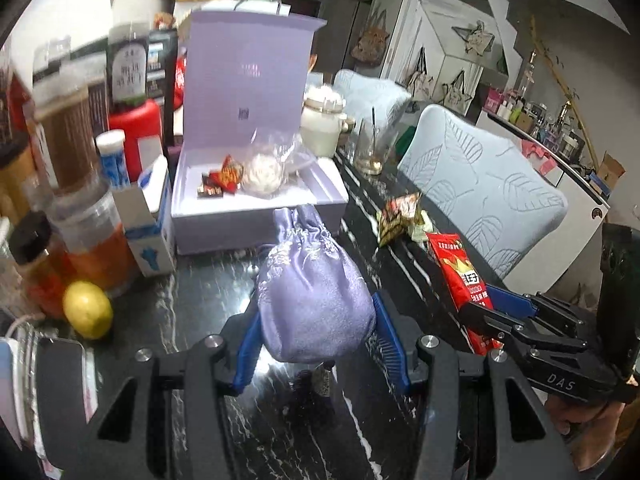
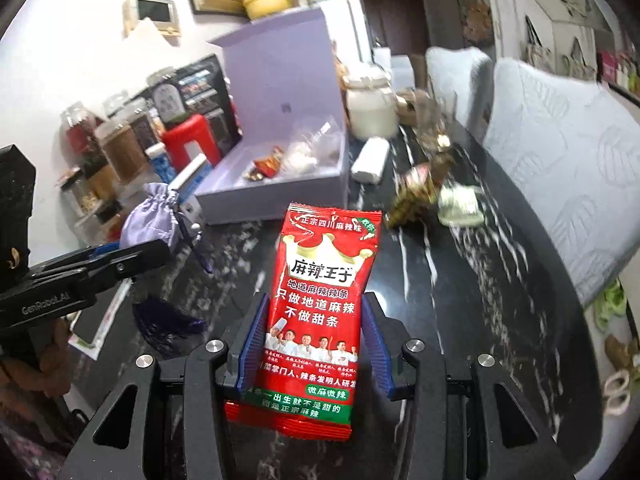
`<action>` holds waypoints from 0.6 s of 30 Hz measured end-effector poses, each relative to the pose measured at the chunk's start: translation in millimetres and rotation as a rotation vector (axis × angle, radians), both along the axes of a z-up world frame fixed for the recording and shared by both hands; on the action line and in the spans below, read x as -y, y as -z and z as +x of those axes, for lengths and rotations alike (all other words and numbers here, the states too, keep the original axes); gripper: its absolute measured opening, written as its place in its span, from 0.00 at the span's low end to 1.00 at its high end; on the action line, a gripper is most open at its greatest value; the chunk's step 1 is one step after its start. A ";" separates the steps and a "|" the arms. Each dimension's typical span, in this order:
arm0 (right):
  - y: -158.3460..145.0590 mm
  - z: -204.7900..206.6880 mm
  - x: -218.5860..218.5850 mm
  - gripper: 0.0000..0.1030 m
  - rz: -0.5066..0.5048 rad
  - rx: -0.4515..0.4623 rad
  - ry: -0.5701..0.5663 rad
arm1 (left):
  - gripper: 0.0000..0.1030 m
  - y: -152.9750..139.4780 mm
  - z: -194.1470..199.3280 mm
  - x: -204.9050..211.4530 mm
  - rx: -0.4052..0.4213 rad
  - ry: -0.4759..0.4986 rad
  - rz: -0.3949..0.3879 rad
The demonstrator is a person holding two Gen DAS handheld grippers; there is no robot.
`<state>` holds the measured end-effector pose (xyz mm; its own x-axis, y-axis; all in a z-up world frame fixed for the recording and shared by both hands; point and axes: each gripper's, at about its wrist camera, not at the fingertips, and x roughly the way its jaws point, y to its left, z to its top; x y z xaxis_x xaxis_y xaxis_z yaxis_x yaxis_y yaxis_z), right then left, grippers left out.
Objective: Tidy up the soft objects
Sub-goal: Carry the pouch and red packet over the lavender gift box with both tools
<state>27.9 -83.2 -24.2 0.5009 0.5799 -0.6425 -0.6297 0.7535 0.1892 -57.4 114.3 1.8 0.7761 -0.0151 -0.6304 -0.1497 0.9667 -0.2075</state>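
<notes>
Two soft items are held above the table, not yet placed in the box.

The lilac pouch [image 1: 314, 284] is grasped by the left hand-held gripper [image 1: 316, 344], the red snack packet [image 2: 316, 320], printed "麻辣王子", by the right hand-held gripper [image 2: 310, 344]. Some snacks are already laid in the purple box [image 1: 256, 208]; a crumpled wrapper [image 1: 400, 218] is left on the table [image 1: 192, 308].

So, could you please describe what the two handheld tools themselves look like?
Both are matte black, angular frames with silver bolt heads and blue ribbed finger pads. The right tool carries white "DAS" lettering on its body; the left tool reads "GenRobot.AI". A bare hand grips the right one. No cables are visible.
</notes>
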 end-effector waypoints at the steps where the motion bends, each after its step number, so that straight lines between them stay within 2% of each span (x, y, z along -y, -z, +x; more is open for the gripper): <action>1: -4.5 -0.6 -1.1 0.44 0.004 0.011 -0.006 | 0.50 -6.8 -0.5 0.2 0.017 -0.003 0.013; 12: -62.1 -1.1 -17.0 0.44 0.109 0.126 -0.125 | 0.50 -61.9 1.1 -3.4 0.165 -0.009 0.100; 18: -92.9 6.1 -34.0 0.44 0.141 0.209 -0.175 | 0.50 -90.0 15.0 -11.7 0.235 -0.020 0.159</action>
<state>34.0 -49.2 68.7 0.4986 0.7451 -0.4431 -0.7839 0.6057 0.1365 -42.3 126.0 91.9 0.9005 0.0861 -0.4263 -0.1345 0.9873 -0.0846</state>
